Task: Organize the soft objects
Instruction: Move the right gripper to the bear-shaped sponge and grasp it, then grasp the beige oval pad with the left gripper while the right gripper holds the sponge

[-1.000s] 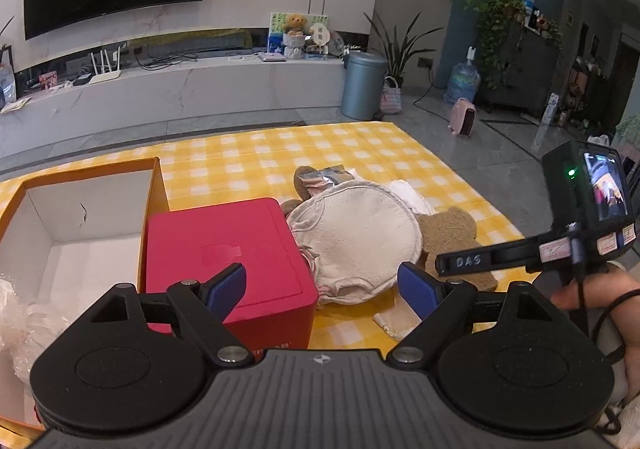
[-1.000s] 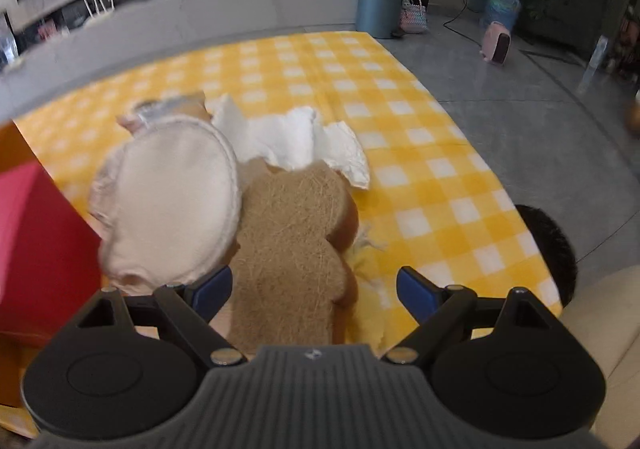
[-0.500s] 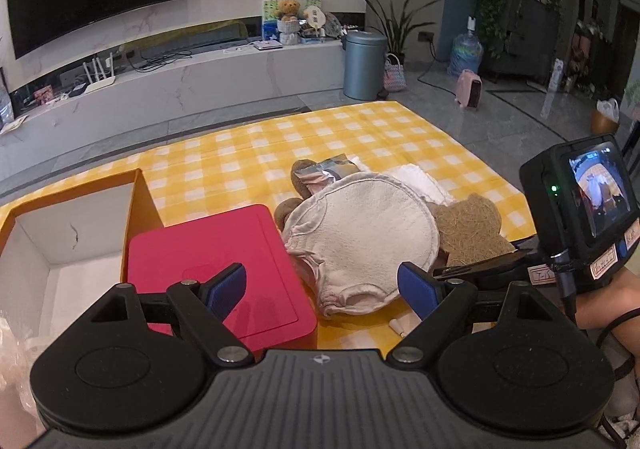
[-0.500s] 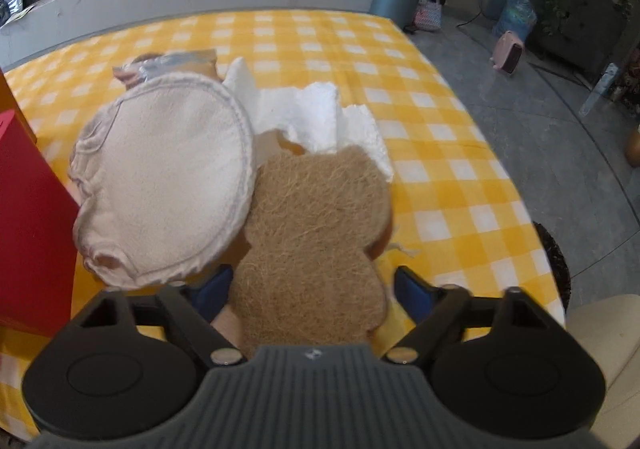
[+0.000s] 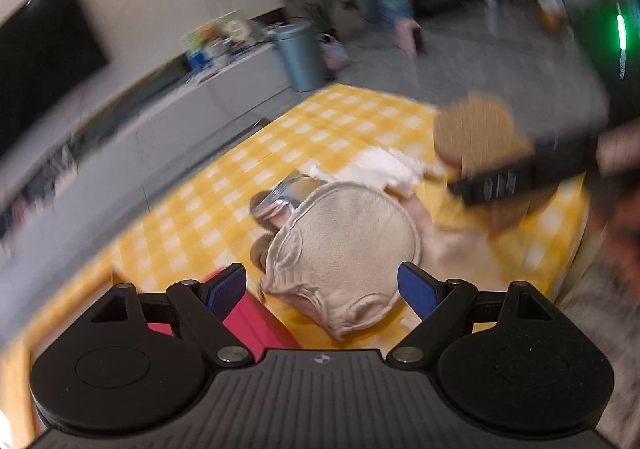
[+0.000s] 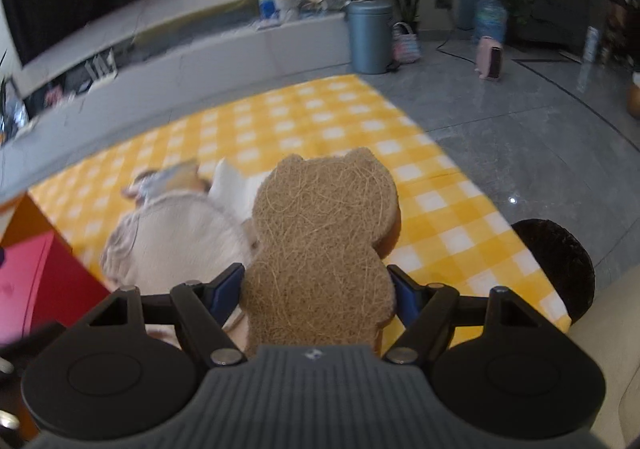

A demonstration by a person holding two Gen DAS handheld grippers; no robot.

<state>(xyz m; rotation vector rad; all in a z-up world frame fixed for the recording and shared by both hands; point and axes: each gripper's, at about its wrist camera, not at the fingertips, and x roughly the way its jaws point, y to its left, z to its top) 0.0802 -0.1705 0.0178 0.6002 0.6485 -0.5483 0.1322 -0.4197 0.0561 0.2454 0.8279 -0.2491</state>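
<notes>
My right gripper (image 6: 318, 285) is shut on a brown bear-shaped fibre sponge (image 6: 320, 233), its blue pads pressing both sides, and holds it above the yellow checked cloth (image 6: 312, 117). The left wrist view, blurred, shows the same sponge (image 5: 476, 133) raised at the right. A round beige pad (image 5: 348, 237) lies just ahead of my left gripper (image 5: 322, 287), which is open and empty above it. Beyond the pad lie a white cloth (image 5: 376, 169) and a silvery packet (image 5: 280, 197). The right wrist view has the pad (image 6: 176, 237) left of the sponge.
A red box (image 6: 36, 281) stands left of the pad, with an orange box's edge (image 6: 24, 217) behind it. The checked cloth ends at grey floor on the right, where a dark round object (image 6: 556, 261) sits. A grey bin (image 6: 368, 37) stands far back.
The right gripper closed on the bear sponge and raised it off the cloth. The left gripper rolled and swung right, so the beige pad now lies between its fingers' line.
</notes>
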